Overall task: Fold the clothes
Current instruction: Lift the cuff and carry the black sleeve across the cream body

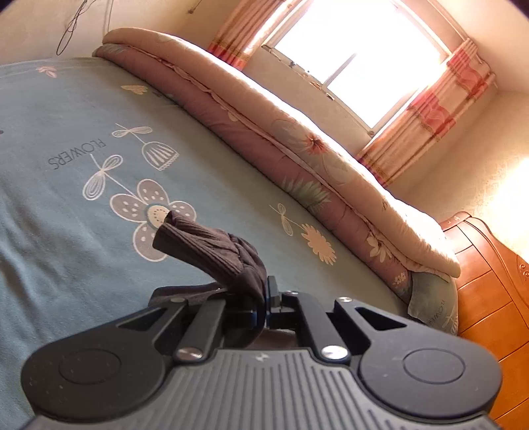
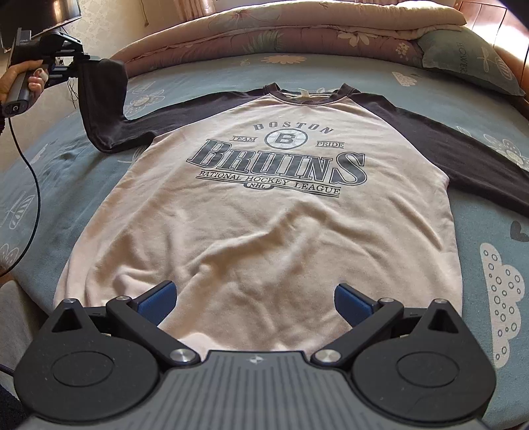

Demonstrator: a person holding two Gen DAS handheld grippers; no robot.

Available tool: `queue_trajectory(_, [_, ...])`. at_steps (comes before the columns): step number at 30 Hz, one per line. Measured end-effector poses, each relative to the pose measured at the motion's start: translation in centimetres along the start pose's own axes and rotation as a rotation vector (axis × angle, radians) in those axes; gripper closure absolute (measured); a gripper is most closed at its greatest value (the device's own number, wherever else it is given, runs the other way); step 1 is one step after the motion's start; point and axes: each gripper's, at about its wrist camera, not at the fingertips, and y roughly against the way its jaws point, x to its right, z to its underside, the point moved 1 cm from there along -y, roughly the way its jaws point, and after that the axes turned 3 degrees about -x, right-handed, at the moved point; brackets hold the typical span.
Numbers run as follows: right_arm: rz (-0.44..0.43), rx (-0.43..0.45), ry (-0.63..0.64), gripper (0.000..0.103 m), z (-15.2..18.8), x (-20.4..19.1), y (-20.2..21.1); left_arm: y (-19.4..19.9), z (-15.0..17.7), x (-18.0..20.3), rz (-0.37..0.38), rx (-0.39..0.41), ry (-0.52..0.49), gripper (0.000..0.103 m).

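A cream sweatshirt (image 2: 261, 211) with dark raglan sleeves lies face up on the blue flowered bedsheet (image 2: 429, 89), collar toward the rolled quilt (image 2: 297, 29) at the far side and hem toward the right gripper (image 2: 256, 299). Its body is spread flat but for soft wrinkles across the lower half. The left gripper (image 2: 77, 67), held in a person's hand (image 2: 23, 79), has its jaws closed on the cuff of the sleeve (image 2: 102, 99) on that side and holds it up off the bed, so the sleeve rises steeply from a bend near the shoulder seam; in the left wrist view the ribbed cuff (image 1: 211, 251) bunches out from between the clamped fingers. The other sleeve (image 2: 446, 139) lies stretched straight out across the sheet toward the right edge of the view, flat and free. The right gripper hangs just above the hem with its jaws spread wide and nothing between them, the blue pads (image 2: 157, 299) either side of the cloth's middle. What the fold turns on is the lifted sleeve's long axis — it runs outward from the body, so carrying the cuff across means swinging it toward the printed chest, and the left gripper already has it. The flat sleeve lies nearer the right gripper. Whether the raised sleeve is being folded in or laid out, I cannot tell.
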Motion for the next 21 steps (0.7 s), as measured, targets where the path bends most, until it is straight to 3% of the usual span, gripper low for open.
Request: queue_trajectory(21, [-0.044, 0.018, -0.042, 0.000, 1.9, 3.5, 0.4, -6.9, 4.6, 15.7, 0.132, -0.130, -0.106, 0.100])
